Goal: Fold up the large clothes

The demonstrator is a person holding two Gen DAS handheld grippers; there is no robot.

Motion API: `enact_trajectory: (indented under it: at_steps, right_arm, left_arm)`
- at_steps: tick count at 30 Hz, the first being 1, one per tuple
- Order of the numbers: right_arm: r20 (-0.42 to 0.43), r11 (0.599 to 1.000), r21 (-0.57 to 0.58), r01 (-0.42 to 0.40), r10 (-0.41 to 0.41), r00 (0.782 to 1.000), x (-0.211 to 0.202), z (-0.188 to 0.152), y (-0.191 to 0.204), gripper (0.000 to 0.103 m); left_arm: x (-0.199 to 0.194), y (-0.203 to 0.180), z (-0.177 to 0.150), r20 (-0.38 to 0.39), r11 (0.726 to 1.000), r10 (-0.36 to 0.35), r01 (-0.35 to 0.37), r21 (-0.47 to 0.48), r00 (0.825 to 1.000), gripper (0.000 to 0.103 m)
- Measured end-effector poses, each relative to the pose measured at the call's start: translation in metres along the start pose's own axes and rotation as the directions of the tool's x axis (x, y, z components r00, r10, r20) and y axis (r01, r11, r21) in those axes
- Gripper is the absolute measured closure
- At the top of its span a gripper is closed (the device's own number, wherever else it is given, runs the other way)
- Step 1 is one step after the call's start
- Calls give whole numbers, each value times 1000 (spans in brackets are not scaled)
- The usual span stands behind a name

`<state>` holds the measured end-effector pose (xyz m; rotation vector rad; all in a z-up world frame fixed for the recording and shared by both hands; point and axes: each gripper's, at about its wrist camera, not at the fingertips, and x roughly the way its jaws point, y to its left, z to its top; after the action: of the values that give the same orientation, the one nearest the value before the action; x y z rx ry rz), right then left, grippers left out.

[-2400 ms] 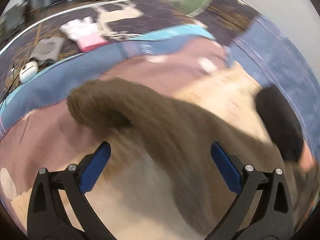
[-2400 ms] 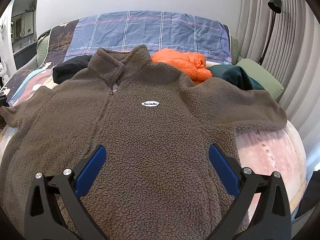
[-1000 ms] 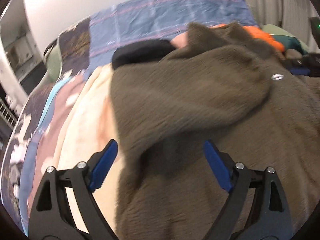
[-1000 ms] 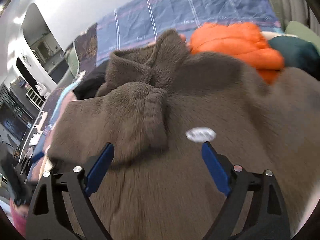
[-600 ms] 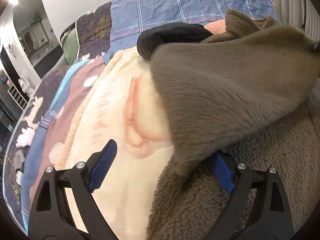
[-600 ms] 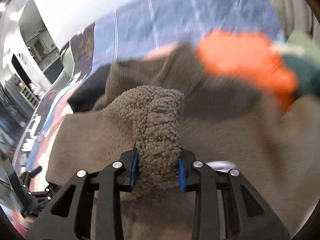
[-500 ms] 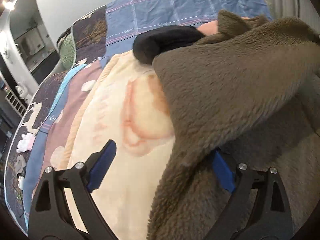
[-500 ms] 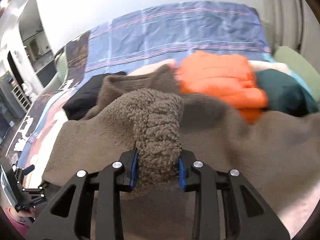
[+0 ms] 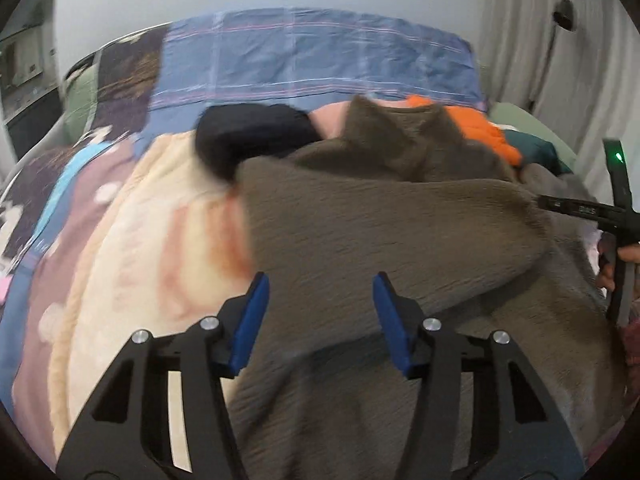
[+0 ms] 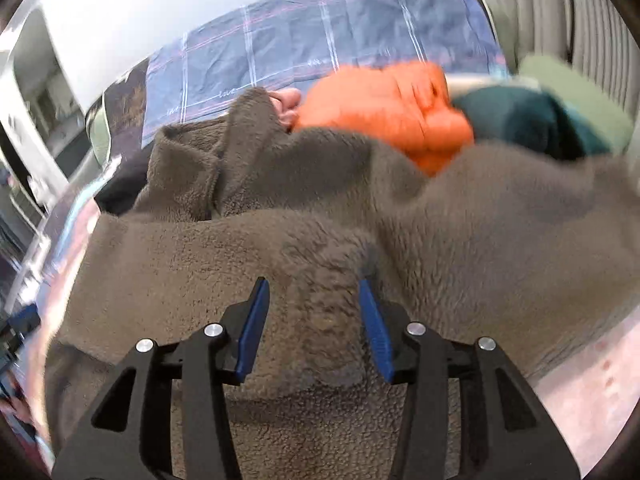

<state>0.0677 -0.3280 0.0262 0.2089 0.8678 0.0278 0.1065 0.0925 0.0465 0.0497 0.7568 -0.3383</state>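
A large brown fleece jacket [image 9: 400, 232] lies on the bed with its left sleeve folded across its front. My left gripper [image 9: 320, 312] hovers partly open over the folded part, nothing between its pads. In the right wrist view the jacket [image 10: 460, 240] fills the middle. My right gripper [image 10: 312, 316] stands partly open around the sleeve cuff [image 10: 320, 280], its pads apart from the fleece. The right gripper also shows at the right edge of the left wrist view [image 9: 616, 216].
A black garment [image 9: 248, 136], an orange puffer jacket [image 10: 384, 112] and a dark green garment [image 10: 532, 120] lie behind the fleece. A blue plaid cover [image 9: 312, 60] is at the bed's head. A cream and pink blanket [image 9: 160, 232] lies to the left.
My right gripper, shut on the sleeve cuff half a second ago, has opened and the cuff rests on the jacket. My left gripper has narrowed and swung right over the fleece.
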Motion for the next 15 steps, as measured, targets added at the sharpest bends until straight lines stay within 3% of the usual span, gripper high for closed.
enact_trajectory:
  at_steps: [3, 7, 10, 15]
  right_arm:
    - [-41, 997, -69, 40, -43, 998, 13, -1, 12, 56]
    - [-59, 999, -20, 38, -39, 998, 21, -6, -2, 56]
    - [-83, 1000, 20, 7, -5, 997, 26, -9, -11, 56]
    - [-140, 1000, 16, 3, -1, 990, 48, -7, 0, 56]
  left_arm:
    - [26, -26, -2, -44, 998, -48, 49, 25, 998, 49]
    - [44, -39, -24, -117, 997, -38, 45, 59, 992, 46]
    - [34, -30, -41, -120, 997, -41, 50, 67, 992, 37]
    - [40, 3, -56, -165, 999, -30, 27, -23, 986, 39]
